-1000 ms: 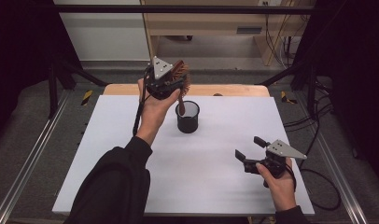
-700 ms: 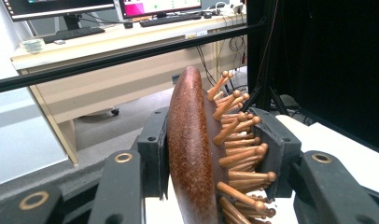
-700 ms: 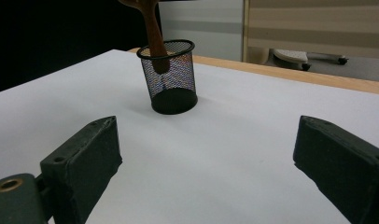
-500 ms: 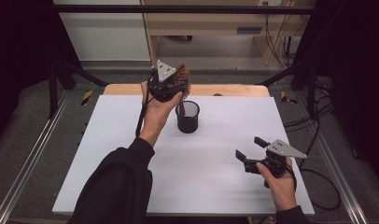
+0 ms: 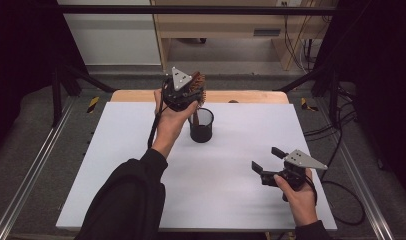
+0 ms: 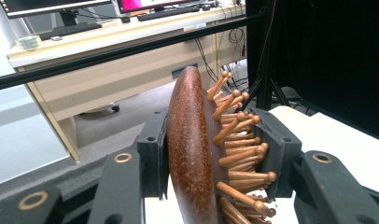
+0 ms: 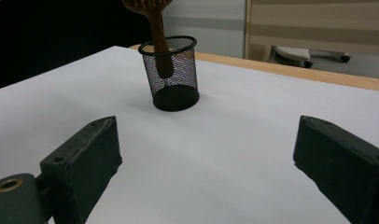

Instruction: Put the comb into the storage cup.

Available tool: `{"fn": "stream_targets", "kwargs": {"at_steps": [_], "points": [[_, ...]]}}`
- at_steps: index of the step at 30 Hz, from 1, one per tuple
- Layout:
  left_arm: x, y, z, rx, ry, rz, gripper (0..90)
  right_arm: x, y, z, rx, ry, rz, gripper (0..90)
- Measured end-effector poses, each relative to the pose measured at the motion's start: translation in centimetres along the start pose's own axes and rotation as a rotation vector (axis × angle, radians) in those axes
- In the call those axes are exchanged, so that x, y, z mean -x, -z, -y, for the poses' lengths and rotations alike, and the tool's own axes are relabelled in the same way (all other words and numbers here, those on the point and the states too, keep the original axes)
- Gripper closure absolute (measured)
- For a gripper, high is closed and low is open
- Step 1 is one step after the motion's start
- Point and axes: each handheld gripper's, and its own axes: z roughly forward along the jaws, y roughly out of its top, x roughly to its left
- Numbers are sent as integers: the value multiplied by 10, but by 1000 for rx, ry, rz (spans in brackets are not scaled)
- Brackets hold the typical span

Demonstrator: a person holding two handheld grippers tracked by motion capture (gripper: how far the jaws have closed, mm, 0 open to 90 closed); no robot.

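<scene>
High view: left gripper (image 5: 187, 92) is clamped on a wooden hairbrush (image 6: 197, 154), whose handle hangs below it into the black mesh cup (image 5: 201, 125). Right gripper (image 5: 271, 160) rests wide open, holding nothing, well apart from the cup.

A white-topped table (image 5: 141, 150) with a bare wooden strip along its far edge carries a black mesh cup (image 5: 201, 126), standing upright near that strip.
</scene>
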Motion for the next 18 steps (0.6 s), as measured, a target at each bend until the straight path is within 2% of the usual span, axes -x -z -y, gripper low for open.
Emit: {"fn": "stream_targets", "kwargs": {"at_steps": [18], "points": [[12,-6,4,-14,-48,5,518,0,0,0,-4,2,-1,79]]}}
